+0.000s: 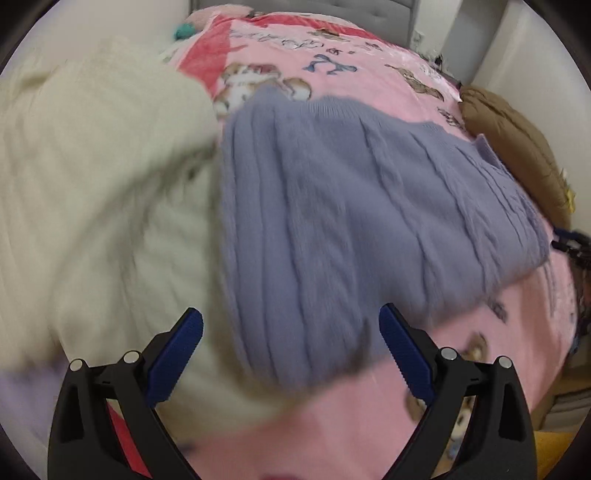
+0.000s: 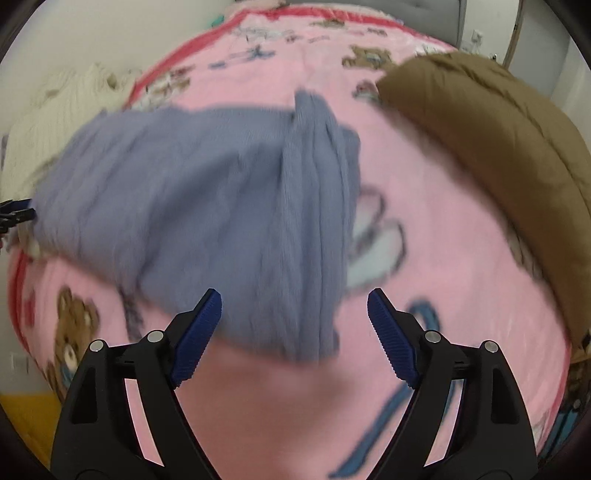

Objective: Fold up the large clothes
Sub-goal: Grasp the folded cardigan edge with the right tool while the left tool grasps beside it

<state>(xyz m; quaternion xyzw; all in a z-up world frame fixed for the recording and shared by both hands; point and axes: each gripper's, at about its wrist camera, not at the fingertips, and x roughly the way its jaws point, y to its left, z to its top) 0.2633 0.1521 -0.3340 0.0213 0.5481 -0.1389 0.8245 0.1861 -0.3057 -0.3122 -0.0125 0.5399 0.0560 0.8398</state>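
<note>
A lavender-blue cable-knit sweater lies folded on the pink bear-print blanket. In the right wrist view the sweater has a sleeve laid along its right side. My left gripper is open and empty, just above the sweater's near left corner. My right gripper is open and empty, over the sweater's near right end. The other gripper shows at the far left edge of the right wrist view. Both views are motion-blurred.
A cream knit garment lies left of the sweater on the bed. A brown padded jacket lies at the right, also in the left wrist view. A grey headboard and white walls lie beyond.
</note>
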